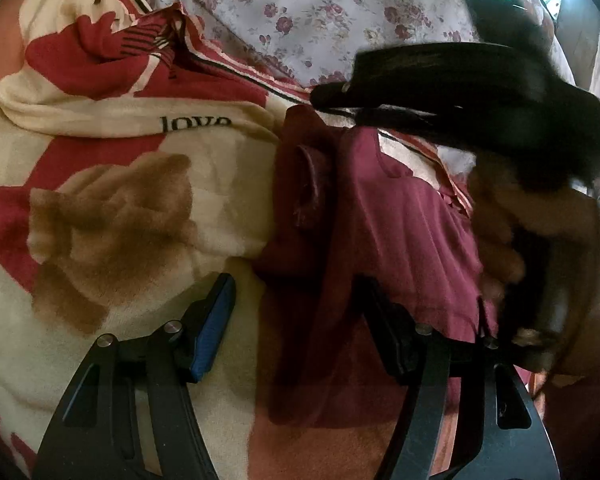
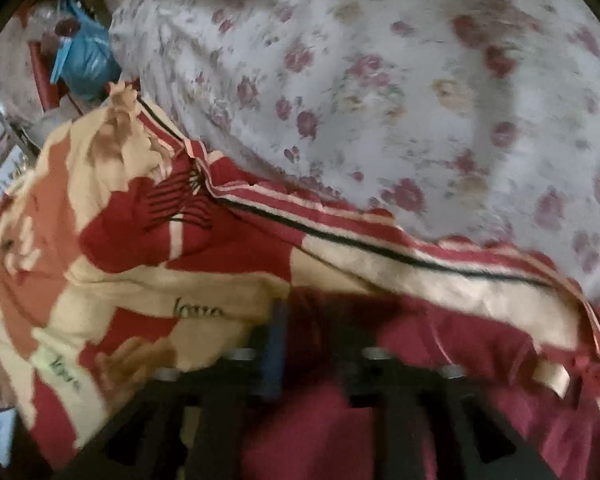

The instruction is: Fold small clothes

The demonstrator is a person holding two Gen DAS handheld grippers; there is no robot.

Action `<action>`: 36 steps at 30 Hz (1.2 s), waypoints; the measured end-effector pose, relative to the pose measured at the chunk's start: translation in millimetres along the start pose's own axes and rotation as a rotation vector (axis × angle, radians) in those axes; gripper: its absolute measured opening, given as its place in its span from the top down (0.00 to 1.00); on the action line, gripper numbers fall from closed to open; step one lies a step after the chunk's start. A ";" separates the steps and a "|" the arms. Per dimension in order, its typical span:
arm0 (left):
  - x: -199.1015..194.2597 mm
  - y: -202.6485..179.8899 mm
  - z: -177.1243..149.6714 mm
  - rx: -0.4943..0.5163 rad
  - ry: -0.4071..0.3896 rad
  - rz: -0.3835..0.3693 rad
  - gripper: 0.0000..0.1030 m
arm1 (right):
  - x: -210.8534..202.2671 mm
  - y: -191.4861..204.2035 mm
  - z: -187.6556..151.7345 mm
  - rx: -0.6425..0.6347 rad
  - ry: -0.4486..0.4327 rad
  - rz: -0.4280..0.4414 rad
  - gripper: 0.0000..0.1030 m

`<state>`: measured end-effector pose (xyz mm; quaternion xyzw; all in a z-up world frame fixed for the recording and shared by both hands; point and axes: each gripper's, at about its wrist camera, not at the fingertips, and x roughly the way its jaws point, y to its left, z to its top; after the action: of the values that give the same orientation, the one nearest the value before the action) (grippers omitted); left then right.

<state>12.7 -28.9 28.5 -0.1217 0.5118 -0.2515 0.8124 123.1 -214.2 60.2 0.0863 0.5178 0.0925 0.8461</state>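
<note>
A maroon garment (image 1: pixel 400 232) lies crumpled on a red, cream and brown blanket (image 1: pixel 140 208) printed with the word "love". My left gripper (image 1: pixel 296 284) is open low over the garment's left edge. Its blue-padded left finger (image 1: pixel 214 316) is over the blanket and its right finger (image 1: pixel 386 332) is over the maroon cloth. A hand (image 1: pixel 500 240) holds my right gripper (image 1: pixel 332 96), blurred, above the garment's far end. In the right wrist view, also blurred, the right gripper (image 2: pixel 318 320) has its jaws apart with a hump of the maroon garment (image 2: pixel 332 420) in the gap.
A white sheet with red flowers (image 2: pixel 380 100) covers the bed beyond the blanket's striped border (image 2: pixel 340 236). A blue bag (image 2: pixel 86 60) and other clutter sit past the bed's far left corner. The blanket is bunched in folds at the upper left (image 1: pixel 80 40).
</note>
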 end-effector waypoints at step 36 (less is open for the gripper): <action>-26.0 -42.7 -3.3 0.190 -0.136 -0.162 0.70 | -25.8 -23.0 -19.3 0.095 0.129 0.072 0.24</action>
<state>-11.5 -50.9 66.5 -0.1020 0.4178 -0.3549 0.8301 95.9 -241.9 68.2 0.1388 0.5715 0.1035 0.8021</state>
